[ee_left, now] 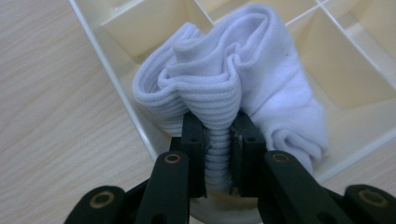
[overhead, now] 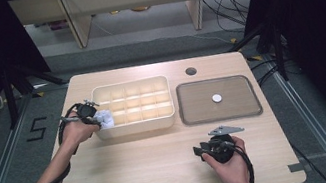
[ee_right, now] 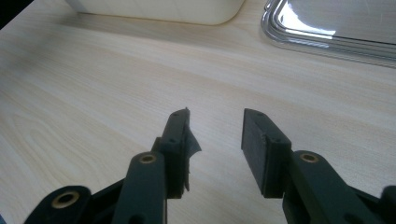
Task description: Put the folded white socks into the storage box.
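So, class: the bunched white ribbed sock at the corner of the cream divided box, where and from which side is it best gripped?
Grip the white ribbed sock by its thick ribbed fold, coming from the cream divided box's outer near-left corner, as the left gripper does. The fold stands proud of the rim and is narrow enough to pinch; the bulkier bunch behind sits low between the dividers.

Sock (overhead: 105,118) in organizer (overhead: 166,121) left end; tray (overhead: 191,117) right of organizer; disc (overhead: 216,98) in tray.

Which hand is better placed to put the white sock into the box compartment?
Left. The left claw already pinches the white sock over the divided box. The right claw is open, over bare table.
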{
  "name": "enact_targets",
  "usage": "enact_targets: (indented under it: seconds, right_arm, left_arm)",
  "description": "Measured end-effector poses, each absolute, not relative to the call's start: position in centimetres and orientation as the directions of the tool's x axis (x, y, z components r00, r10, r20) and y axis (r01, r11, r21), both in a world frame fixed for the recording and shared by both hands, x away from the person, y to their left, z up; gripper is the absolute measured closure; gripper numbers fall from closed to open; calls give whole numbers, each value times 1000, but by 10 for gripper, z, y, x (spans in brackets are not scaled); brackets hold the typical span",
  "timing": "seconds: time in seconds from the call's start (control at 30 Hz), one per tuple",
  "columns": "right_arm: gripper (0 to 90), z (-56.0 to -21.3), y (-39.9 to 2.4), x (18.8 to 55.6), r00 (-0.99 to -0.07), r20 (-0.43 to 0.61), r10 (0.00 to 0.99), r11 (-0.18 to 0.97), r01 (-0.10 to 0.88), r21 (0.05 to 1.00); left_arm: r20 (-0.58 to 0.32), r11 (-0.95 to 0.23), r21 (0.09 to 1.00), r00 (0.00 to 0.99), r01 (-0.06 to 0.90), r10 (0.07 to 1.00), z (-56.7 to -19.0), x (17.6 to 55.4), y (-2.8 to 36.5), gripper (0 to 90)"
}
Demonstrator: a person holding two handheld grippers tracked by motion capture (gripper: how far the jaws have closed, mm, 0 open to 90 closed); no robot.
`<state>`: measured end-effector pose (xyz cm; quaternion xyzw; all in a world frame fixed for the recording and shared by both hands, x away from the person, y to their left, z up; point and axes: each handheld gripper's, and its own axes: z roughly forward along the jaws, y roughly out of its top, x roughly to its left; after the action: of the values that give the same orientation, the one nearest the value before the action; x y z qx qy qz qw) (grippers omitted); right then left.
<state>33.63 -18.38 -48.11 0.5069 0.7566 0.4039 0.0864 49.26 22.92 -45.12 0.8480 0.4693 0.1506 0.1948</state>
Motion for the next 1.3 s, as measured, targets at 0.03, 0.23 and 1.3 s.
enact_targets:
  seconds: [0.03, 0.23, 1.3]
  right_arm:
    - [626, -480, -184, 335, -462, 276, 843, 161, 705, 690]
    - [626, -479, -183, 336, -472, 280, 836, 164, 702, 693]
    - [594, -470, -178, 332, -495, 309, 812, 161, 699, 697]
  left_arm:
    - [68, -478, 467, 509, 744, 858, -451, 493, 229, 777]
    - [56, -503, 400, 528, 766, 848, -449, 501, 227, 782]
    - [44, -470, 505, 523, 724, 852, -403, 507, 219, 502]
